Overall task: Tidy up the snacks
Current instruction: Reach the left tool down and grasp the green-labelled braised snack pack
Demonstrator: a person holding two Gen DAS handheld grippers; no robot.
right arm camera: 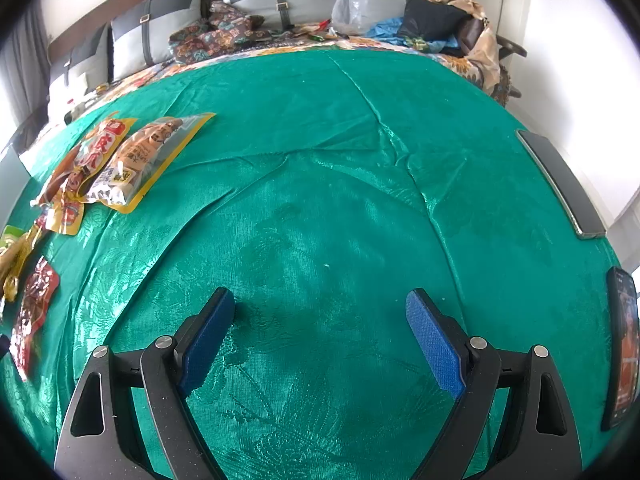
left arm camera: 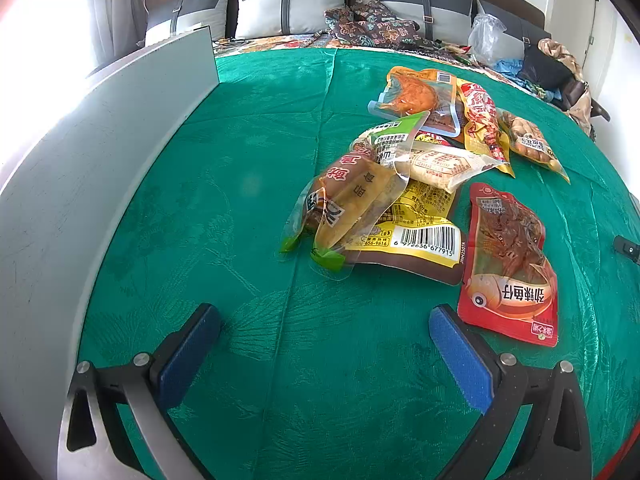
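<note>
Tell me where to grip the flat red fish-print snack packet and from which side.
Take the flat red fish-print snack packet by its near bottom edge, coming in low from the left gripper side. It lies flat and alone on the green cloth, with that edge free of the pile.

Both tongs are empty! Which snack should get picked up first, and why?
Probably the left tongs should slide forward and right onto the red fish packet. They stand open over bare green cloth, and that packet lies flat, nearest them, apart from the overlapping snack pile.

Green cloth (right arm camera: 320, 160), grey panel (left arm camera: 100, 140), cushions (left arm camera: 288, 8), perhaps a phone (right arm camera: 622, 344).
</note>
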